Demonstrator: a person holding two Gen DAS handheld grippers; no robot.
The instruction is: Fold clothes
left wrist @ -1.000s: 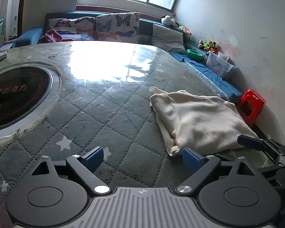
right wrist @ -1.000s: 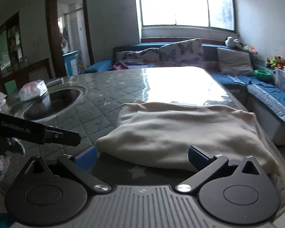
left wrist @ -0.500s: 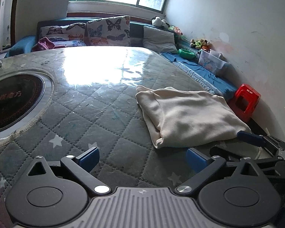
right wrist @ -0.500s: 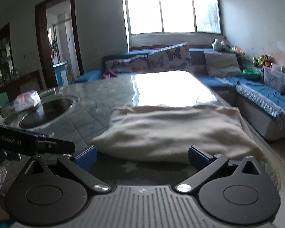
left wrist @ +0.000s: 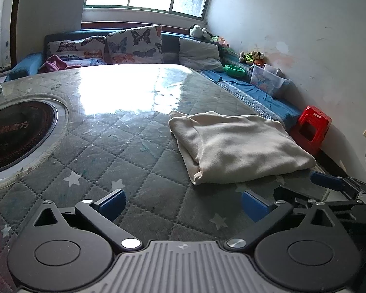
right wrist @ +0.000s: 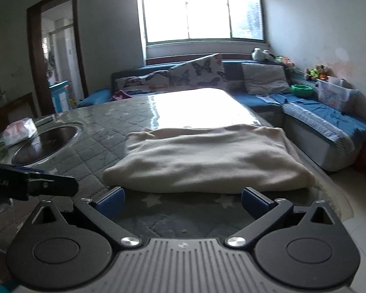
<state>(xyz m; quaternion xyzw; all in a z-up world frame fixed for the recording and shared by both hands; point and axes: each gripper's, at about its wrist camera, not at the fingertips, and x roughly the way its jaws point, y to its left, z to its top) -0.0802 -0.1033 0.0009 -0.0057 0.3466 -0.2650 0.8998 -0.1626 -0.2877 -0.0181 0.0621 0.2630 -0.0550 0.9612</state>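
A cream garment [left wrist: 236,146] lies folded into a flat rectangle near the right edge of the quilted table [left wrist: 109,151]. In the right wrist view the same folded garment [right wrist: 207,156] sits just beyond the blue pads. My left gripper [left wrist: 183,204] is open over bare table, left of and short of the cloth. My right gripper [right wrist: 181,201] is open too, apart from the near fold, holding nothing. The right gripper's blue fingertips [left wrist: 327,180] show at the right of the left wrist view. The left gripper's dark body [right wrist: 31,183] crosses the left side of the right wrist view.
A round dark inset plate [left wrist: 17,134] sits in the table at left, with a tissue pack [right wrist: 19,131] beside it. A blue sofa with butterfly cushions [left wrist: 134,46] runs behind. A red stool [left wrist: 312,129] and plastic box [left wrist: 268,79] stand right.
Both grippers have drawn back and risen from the folded garment, so it looks smaller and farther. Both stay open; the garment has not moved.
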